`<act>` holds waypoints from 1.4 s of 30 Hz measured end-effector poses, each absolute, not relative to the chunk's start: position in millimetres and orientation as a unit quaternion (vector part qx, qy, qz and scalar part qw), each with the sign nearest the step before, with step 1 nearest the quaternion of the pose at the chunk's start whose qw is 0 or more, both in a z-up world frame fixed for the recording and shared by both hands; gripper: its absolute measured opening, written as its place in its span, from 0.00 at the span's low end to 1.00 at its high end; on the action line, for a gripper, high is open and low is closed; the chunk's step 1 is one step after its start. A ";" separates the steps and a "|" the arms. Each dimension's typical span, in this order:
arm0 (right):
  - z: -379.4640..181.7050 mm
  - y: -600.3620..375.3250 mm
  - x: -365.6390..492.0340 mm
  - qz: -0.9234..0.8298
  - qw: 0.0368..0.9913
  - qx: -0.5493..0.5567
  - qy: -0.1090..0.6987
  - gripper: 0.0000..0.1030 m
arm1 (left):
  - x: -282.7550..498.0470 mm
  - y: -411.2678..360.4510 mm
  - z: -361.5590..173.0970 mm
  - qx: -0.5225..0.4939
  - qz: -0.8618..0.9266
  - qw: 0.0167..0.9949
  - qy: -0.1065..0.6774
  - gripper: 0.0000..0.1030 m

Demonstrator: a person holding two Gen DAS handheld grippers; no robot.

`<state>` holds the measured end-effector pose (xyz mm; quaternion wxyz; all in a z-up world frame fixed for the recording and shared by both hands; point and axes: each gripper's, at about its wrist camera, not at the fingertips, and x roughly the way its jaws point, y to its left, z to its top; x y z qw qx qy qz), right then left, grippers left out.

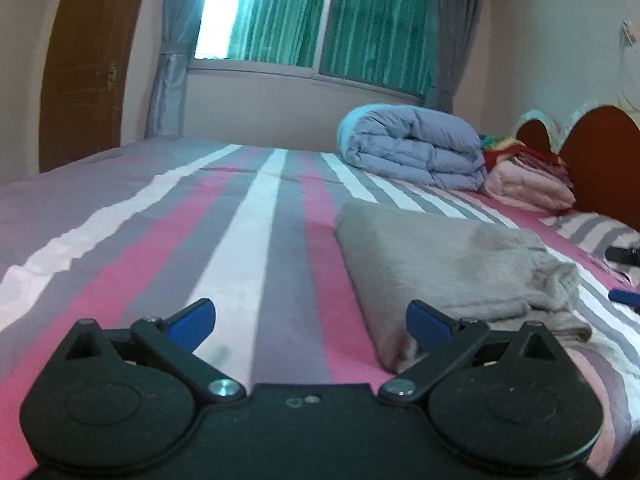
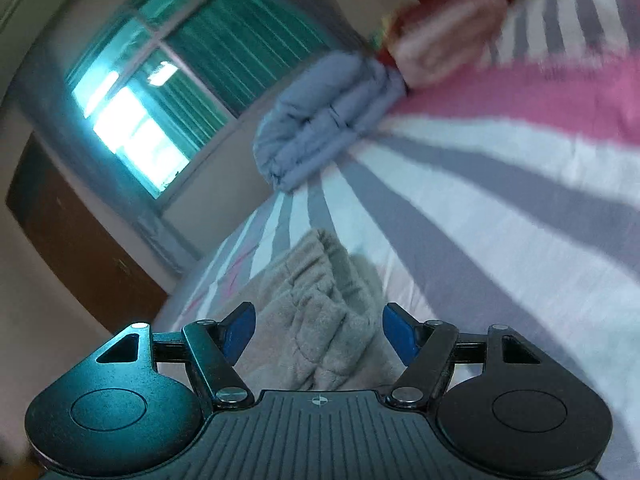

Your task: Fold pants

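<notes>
Beige fleece pants (image 1: 452, 264) lie folded on the striped bed, to the right in the left wrist view. My left gripper (image 1: 310, 324) is open and empty, low over the bed; its right finger sits by the near corner of the pants. In the tilted, blurred right wrist view the pants (image 2: 320, 320), with their gathered waistband, lie just ahead between the fingers of my right gripper (image 2: 319, 334), which is open and holds nothing. A bit of the right gripper (image 1: 624, 276) shows at the right edge of the left wrist view.
The bed sheet (image 1: 240, 240) has pink, grey and white stripes. A folded lilac duvet (image 1: 412, 148) and pink and colourful folded blankets (image 1: 528, 184) lie by the brown headboard (image 1: 600, 160). A window with green curtains (image 1: 312, 20) and a wooden door (image 1: 84, 64) are beyond the bed.
</notes>
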<state>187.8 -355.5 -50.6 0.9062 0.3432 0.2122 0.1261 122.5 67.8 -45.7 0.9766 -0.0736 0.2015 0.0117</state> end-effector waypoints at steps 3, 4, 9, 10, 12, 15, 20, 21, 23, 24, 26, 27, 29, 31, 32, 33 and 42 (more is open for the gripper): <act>-48.9 -350.2 178.9 0.132 0.912 0.331 0.204 0.68 | 121.3 55.8 -47.0 -0.061 0.001 0.975 0.212 0.86; -49.5 -347.9 179.3 0.135 0.911 0.331 0.204 0.68 | 120.1 52.4 -47.5 -0.055 -0.006 0.975 0.215 0.86; -53.8 -351.5 187.1 0.134 0.907 0.342 0.205 0.68 | 128.3 35.1 -56.5 -0.007 -0.026 0.971 0.238 0.82; -54.0 -355.7 181.8 0.138 0.905 0.344 0.208 0.68 | 132.5 35.8 -58.9 -0.011 -0.025 0.970 0.240 0.80; -54.7 -359.5 180.4 0.145 0.902 0.344 0.218 0.68 | 143.0 38.1 -64.4 -0.020 -0.015 0.969 0.247 0.78; -54.2 -356.6 178.5 0.147 0.903 0.336 0.226 0.68 | 151.8 42.8 -69.8 -0.032 -0.001 0.968 0.251 0.75; -56.8 -350.7 184.3 0.152 0.903 0.326 0.234 0.68 | 144.6 62.7 -68.4 -0.062 0.022 0.967 0.248 0.74; -57.5 -350.2 185.3 0.153 0.903 0.328 0.234 0.68 | 143.7 62.0 -68.3 -0.059 0.018 0.967 0.248 0.73; -57.2 -348.2 186.8 0.158 0.905 0.321 0.229 0.68 | 142.4 61.0 -67.1 -0.058 0.018 0.968 0.245 0.73; -56.2 -345.6 187.6 0.164 0.907 0.316 0.224 0.68 | 142.3 61.5 -67.4 -0.066 0.017 0.967 0.247 0.74; -55.8 -340.1 194.1 0.176 0.907 0.311 0.225 0.68 | 142.6 66.0 -67.2 -0.086 0.014 0.965 0.246 0.74; -57.1 -337.2 198.8 0.184 0.904 0.312 0.225 0.68 | 141.7 67.1 -67.2 -0.087 0.012 0.965 0.246 0.75; -61.4 -331.5 211.2 0.176 0.904 0.310 0.238 0.68 | 142.7 71.0 -68.1 -0.093 0.011 0.964 0.249 0.77; -70.1 -329.4 226.6 0.173 0.893 0.327 0.255 0.68 | 143.3 72.8 -69.8 -0.096 0.008 0.963 0.252 0.78; -73.2 -328.8 233.4 0.168 0.891 0.332 0.259 0.68 | 144.2 72.5 -70.5 -0.093 0.010 0.963 0.254 0.79; -74.8 -329.0 238.7 0.167 0.890 0.334 0.261 0.67 | 145.5 71.7 -70.8 -0.091 0.012 0.962 0.255 0.79; -95.3 -363.9 246.7 0.143 0.852 0.417 0.281 0.14 | 144.9 68.6 -71.5 -0.086 0.027 0.964 0.249 0.80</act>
